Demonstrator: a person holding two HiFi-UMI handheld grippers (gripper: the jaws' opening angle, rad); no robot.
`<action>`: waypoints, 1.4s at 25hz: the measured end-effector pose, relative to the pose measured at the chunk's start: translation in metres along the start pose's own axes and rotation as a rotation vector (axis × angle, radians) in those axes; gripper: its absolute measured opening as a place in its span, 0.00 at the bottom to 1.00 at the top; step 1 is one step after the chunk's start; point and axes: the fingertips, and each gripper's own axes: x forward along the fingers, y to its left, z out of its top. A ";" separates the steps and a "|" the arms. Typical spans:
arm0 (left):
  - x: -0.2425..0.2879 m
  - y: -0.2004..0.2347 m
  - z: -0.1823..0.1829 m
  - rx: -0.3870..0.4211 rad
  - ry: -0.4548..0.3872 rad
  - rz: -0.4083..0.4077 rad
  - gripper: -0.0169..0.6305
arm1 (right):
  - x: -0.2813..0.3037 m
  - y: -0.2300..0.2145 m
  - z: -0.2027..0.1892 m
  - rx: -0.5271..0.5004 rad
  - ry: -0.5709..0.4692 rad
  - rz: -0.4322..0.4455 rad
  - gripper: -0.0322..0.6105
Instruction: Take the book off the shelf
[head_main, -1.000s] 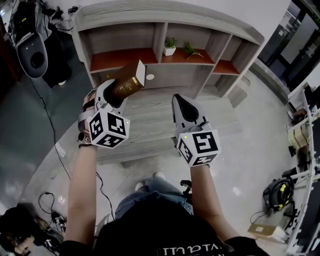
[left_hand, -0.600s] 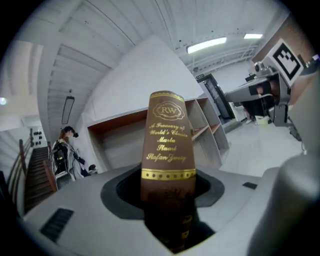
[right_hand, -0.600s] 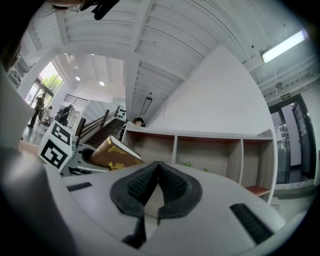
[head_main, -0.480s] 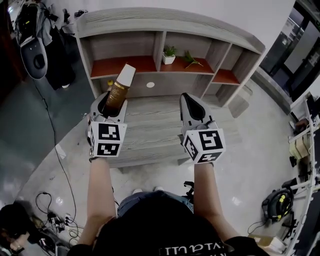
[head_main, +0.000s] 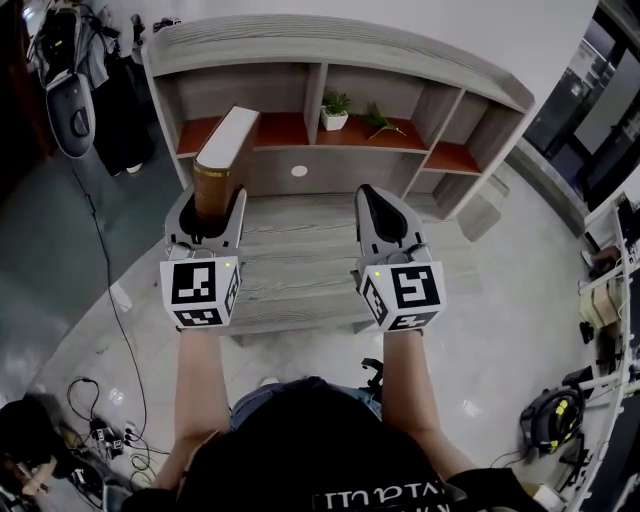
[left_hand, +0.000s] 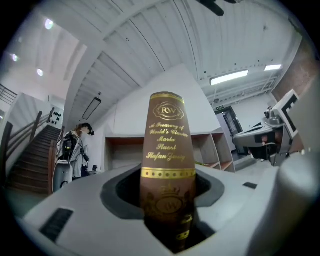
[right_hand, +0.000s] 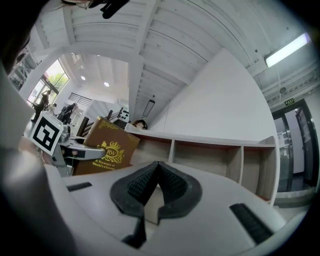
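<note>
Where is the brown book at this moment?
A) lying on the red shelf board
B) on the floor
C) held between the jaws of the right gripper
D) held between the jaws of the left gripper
D: the book stands clamped in the left gripper, its spine facing that gripper's camera.

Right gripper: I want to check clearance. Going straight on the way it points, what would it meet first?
The right gripper would most likely meet the wooden shelf unit, near an upright divider. Nothing shows in between, though depth is unclear.
</note>
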 end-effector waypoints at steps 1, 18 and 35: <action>-0.001 0.000 0.002 -0.003 -0.012 -0.004 0.38 | 0.001 0.002 0.000 -0.004 -0.002 0.006 0.07; -0.011 0.011 0.029 -0.008 -0.074 0.017 0.38 | 0.005 0.009 0.018 -0.025 -0.030 0.017 0.07; 0.001 0.011 0.028 0.023 -0.065 0.018 0.38 | 0.015 0.009 0.016 -0.042 -0.022 0.033 0.07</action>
